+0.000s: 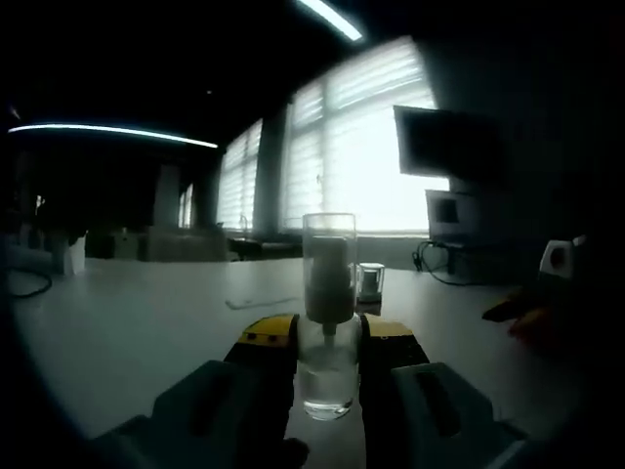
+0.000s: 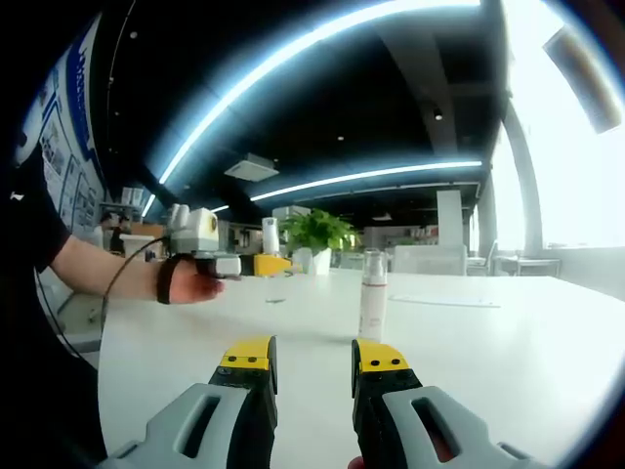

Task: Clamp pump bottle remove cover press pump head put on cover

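While the left gripper [image 1: 327, 354] clamps the pump bottle [image 1: 328, 313] at twelve o'clock, the right gripper [image 2: 314, 360] stands open, another bottle [image 2: 372, 295] at one o'clock.

White table [image 2: 508, 332], potted plant [image 2: 317, 233]

No legible text, label or number — the wall posters [image 2: 61, 137] carry print too blurred to read.
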A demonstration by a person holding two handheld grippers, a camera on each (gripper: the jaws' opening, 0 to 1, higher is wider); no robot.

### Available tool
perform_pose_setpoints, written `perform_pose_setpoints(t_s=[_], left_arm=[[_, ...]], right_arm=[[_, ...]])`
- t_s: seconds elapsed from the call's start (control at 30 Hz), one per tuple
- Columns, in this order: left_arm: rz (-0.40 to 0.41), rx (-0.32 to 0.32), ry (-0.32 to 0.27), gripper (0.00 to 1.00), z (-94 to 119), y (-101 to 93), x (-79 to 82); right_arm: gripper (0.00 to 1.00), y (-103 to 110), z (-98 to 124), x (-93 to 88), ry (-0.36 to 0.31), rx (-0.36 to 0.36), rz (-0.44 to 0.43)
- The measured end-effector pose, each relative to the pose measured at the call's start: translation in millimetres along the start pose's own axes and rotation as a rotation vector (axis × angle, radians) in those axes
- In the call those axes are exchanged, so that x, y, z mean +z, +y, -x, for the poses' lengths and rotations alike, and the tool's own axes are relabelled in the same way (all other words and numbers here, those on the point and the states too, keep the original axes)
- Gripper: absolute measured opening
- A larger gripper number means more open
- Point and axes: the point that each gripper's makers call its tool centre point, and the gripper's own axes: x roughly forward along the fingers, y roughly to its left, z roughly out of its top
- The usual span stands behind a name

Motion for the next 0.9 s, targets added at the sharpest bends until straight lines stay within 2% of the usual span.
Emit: perform_pose_setpoints(t_s=[0.2, 0.4, 0.53, 0.63, 0.9], left_arm=[[0.033, -0.036, 0.019, 0.15, 7, -11.6, -3.1], [0.020, -0.075, 0.026, 0.15, 19, -26.2, -3.1], [0.037, -0.087, 0.029, 0.15, 23, -33.2, -3.6], [-0.011, -0.084, 0.041, 0.15, 25, -35.4, -7.4], [0.017, -0.115, 0.054, 0.16, 41, -51.2, -11.8]], right_arm=[[0.25, 0, 0, -0.5, 0.001, 0.000, 0.003], [0.25, 3, 0, 0.4, 0.000, 0.002, 0.005], [0.25, 5, 0, 0.9, 0.001, 0.002, 0.006], [0.25, 3, 0, 0.6, 0.002, 0.001, 0.007], [0.25, 2, 0, 0.4, 0.002, 0.000, 0.007]])
